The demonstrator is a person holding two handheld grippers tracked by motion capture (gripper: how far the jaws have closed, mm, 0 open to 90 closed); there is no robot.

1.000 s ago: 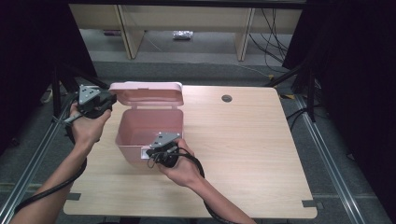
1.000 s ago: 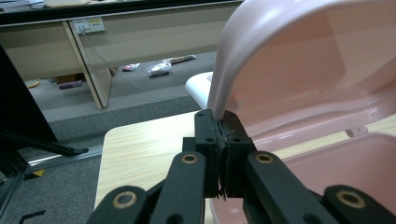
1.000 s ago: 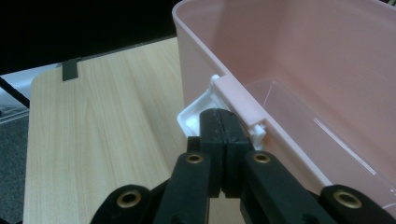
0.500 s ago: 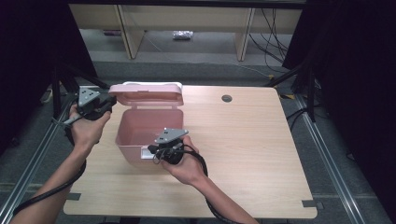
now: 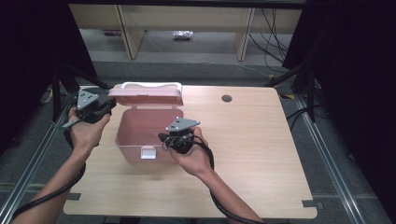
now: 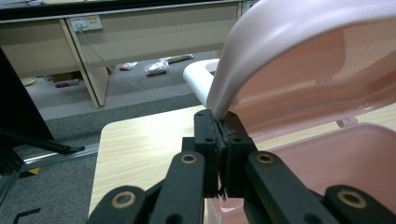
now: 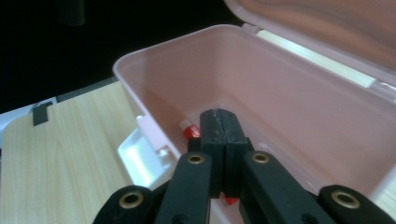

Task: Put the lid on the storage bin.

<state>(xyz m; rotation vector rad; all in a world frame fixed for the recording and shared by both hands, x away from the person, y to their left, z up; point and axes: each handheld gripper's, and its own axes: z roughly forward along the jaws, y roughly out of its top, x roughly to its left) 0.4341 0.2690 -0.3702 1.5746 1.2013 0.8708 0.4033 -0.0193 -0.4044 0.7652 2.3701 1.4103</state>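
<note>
Wooden table, pink box open, grey carpet, shelving behind

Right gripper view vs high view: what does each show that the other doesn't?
Right gripper view: a small red and white thing on the box floor, partly hidden behind the shut jaws of the right hand-held gripper.

High view: the left hand-held gripper at the lid's corner, the white handle, and a round hole in the table.

Both: the open pink box, its front latch.

No readable text, labels, brands or numbers anywhere in these views.
</note>
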